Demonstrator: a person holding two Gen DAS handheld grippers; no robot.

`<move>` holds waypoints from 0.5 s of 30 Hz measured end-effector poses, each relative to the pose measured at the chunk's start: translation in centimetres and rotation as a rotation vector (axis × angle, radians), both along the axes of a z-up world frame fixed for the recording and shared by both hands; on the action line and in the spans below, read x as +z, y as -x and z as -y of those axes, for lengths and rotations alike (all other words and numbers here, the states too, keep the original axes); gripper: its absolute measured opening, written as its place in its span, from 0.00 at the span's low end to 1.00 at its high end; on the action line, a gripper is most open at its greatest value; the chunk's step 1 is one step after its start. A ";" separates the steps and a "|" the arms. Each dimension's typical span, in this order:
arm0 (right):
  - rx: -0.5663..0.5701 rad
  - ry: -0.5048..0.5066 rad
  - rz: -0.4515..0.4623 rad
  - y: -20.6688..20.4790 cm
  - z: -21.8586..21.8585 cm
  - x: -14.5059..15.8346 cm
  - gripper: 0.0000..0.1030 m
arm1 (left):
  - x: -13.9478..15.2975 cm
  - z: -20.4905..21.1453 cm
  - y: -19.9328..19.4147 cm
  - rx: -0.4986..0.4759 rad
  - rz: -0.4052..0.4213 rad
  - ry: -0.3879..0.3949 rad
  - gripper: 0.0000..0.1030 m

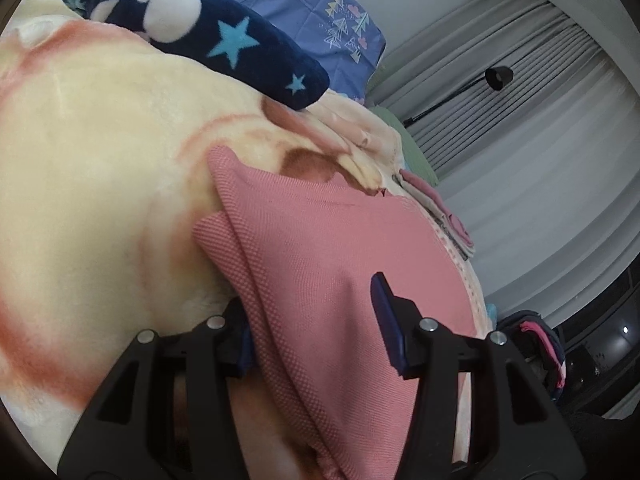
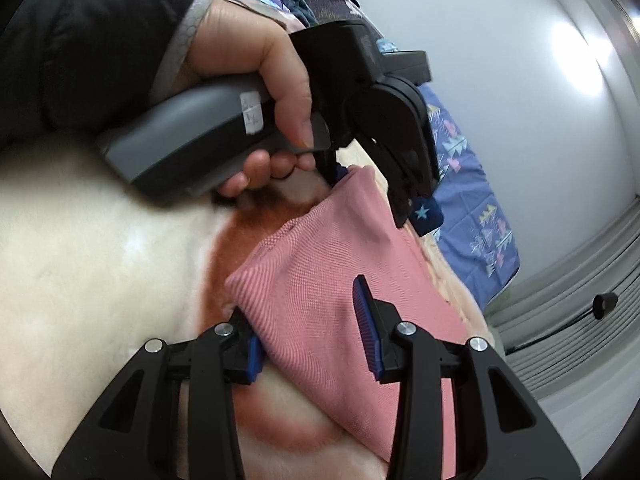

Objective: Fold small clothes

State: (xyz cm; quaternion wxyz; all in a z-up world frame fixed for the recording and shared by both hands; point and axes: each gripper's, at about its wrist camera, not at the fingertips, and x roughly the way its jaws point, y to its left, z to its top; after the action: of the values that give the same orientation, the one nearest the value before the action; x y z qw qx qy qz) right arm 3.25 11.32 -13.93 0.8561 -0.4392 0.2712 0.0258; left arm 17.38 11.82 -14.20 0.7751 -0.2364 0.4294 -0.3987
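Note:
A pink knitted garment [image 1: 320, 248] lies folded on a cream and orange fleece blanket [image 1: 88, 152]. My left gripper [image 1: 316, 328] is open, its two fingers astride the near edge of the garment, the cloth running between them. My right gripper [image 2: 312, 328] is open too, its fingers astride another edge of the same pink garment [image 2: 320, 280]. In the right wrist view the left gripper [image 2: 372, 192] shows at the garment's far end, held by a hand in a dark sleeve.
A navy fleece with blue stars [image 1: 224, 44] lies at the blanket's far side, before a blue patterned sheet [image 1: 304, 8]. Folded pinkish clothes [image 1: 444, 216] lie at the bed's right edge. Grey curtains [image 1: 520, 80] and a black lamp [image 1: 498, 78] stand beyond.

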 end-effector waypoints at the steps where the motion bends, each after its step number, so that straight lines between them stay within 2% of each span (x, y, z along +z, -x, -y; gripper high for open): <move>1: 0.007 -0.001 -0.001 -0.3 -0.3 -0.1 0.25 | 0.0 0.2 -0.1 0.003 0.003 0.000 0.47; 3: 0.020 -0.004 -0.020 -0.9 -0.9 -0.7 0.11 | -0.1 0.1 -0.2 0.025 0.006 0.004 0.40; 4: 0.019 -0.008 -0.021 -1.0 -1.0 -0.7 0.07 | -0.3 -0.1 -0.3 0.040 -0.001 0.008 0.21; 5: 0.016 -0.022 -0.020 -1.1 -0.9 -0.6 0.06 | -0.6 -0.6 -0.6 0.059 -0.024 0.026 0.13; 6: 0.013 -0.042 -0.022 -1.2 -0.6 -0.3 0.04 | -0.8 -1.0 -0.8 0.063 -0.037 0.054 0.13; 8: 0.012 -0.107 -0.026 -1.2 0.2 0.6 0.04 | -0.6 -1.2 -0.7 0.070 -0.029 0.058 0.12; 12: 0.057 -0.206 -0.010 -0.6 1.1 2.4 0.04 | 0.9 -1.4 0.1 0.093 0.051 0.036 0.10; 15: 0.097 -0.168 -0.050 -0.3 0.6 1.8 0.04 | 1.0 -1.9 0.2 0.118 0.058 0.002 0.08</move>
State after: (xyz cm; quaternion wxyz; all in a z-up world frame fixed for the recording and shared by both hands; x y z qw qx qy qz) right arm 3.57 10.74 -12.11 0.8807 -0.3775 0.2676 0.1009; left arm 17.23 13.70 -13.16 0.8091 -0.2504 0.3916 -0.3595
